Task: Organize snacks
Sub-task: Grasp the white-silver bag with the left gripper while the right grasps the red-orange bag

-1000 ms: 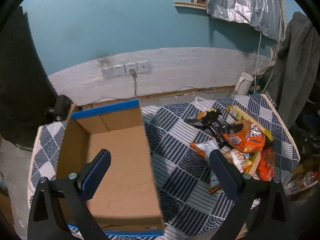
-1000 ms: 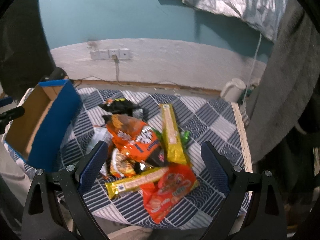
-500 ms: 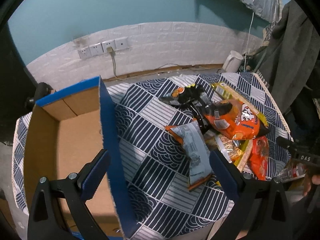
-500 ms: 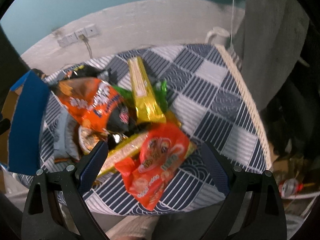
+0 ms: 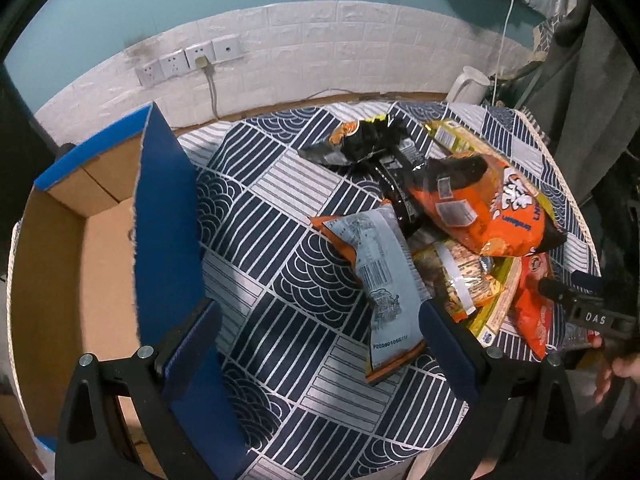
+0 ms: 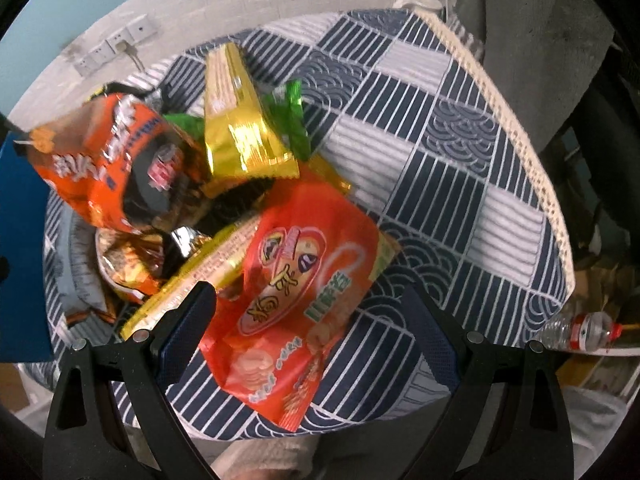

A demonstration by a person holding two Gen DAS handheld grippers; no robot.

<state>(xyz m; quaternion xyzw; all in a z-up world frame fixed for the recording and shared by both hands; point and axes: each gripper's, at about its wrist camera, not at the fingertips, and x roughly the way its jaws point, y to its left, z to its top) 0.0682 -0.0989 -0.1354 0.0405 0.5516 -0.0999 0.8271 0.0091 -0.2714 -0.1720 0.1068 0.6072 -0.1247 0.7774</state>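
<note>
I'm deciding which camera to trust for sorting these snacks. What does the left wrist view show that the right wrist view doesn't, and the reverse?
Only the left wrist view shows the inside of the cardboard box, the grey packet lying whole, and the kettle. Only the right wrist view shows the green packet, the whole front of the red biscuit bag and a plastic bottle beyond the table edge. Both show the orange chip bag, the patterned tablecloth and the wall sockets.

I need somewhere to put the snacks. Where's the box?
Left wrist view: the cardboard box sits at the table's left edge, left of the snack pile.
</note>
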